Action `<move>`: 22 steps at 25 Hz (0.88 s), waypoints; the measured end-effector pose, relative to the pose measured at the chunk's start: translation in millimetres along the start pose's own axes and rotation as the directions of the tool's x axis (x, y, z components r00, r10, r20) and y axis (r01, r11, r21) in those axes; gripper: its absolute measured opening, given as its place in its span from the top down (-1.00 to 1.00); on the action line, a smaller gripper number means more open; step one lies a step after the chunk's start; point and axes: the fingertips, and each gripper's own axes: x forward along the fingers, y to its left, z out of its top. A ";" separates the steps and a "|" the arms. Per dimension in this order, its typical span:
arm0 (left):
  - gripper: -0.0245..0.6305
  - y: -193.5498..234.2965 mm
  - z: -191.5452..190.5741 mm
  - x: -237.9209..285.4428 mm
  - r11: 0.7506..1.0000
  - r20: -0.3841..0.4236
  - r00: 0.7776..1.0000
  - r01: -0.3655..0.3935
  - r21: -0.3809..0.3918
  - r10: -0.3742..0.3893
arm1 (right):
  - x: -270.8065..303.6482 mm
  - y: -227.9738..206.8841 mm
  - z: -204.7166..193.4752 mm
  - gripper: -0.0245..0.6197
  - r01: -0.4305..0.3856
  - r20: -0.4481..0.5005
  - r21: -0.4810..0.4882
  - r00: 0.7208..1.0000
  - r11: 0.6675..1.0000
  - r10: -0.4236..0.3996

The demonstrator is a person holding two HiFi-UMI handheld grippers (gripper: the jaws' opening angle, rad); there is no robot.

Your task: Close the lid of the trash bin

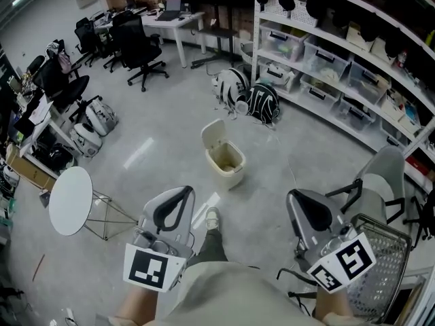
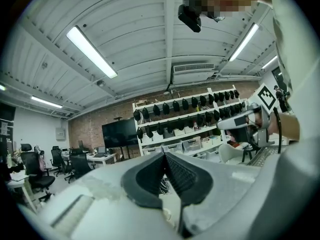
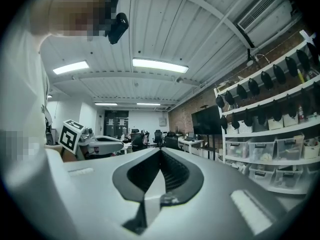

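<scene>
A cream trash bin (image 1: pixel 227 163) stands on the grey floor ahead of me, its lid (image 1: pixel 213 134) tipped up and open at the far-left side. Both grippers are held low and close to my body, well short of the bin and pointing up and forward. The left gripper (image 1: pixel 184 191) is shut, its dark pads meeting at the tips (image 2: pixel 164 154) with nothing between them. The right gripper (image 1: pixel 293 195) is likewise shut and empty (image 3: pixel 160 151). The bin shows in neither gripper view.
A round white folding table (image 1: pixel 70 199) stands at my left. At my right are a grey chair (image 1: pixel 378 182) and a wire basket (image 1: pixel 385 272). Shelves with plastic boxes (image 1: pixel 326 61) line the right wall, bags (image 1: pixel 262 103) lie beyond the bin, and office chairs (image 1: pixel 139 46) stand far left.
</scene>
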 end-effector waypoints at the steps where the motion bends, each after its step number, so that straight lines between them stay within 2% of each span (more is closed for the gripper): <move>1: 0.92 6.0 -2.4 6.5 1.000 -0.003 1.000 0.000 -0.002 0.000 | 8.5 -4.0 -1.0 0.91 0.002 -0.002 0.000 1.000 1.000 -0.002; 11: 0.92 87.8 -20.2 96.8 0.999 -0.029 0.999 0.039 -0.027 -0.040 | 122.8 -49.1 -6.7 0.91 0.021 -0.043 0.044 0.999 0.999 -0.019; 22: 0.92 222.4 -31.6 218.1 0.997 -0.045 0.997 0.056 -0.044 -0.058 | 291.5 -116.1 -15.1 0.91 0.075 -0.129 0.067 0.989 0.995 -0.066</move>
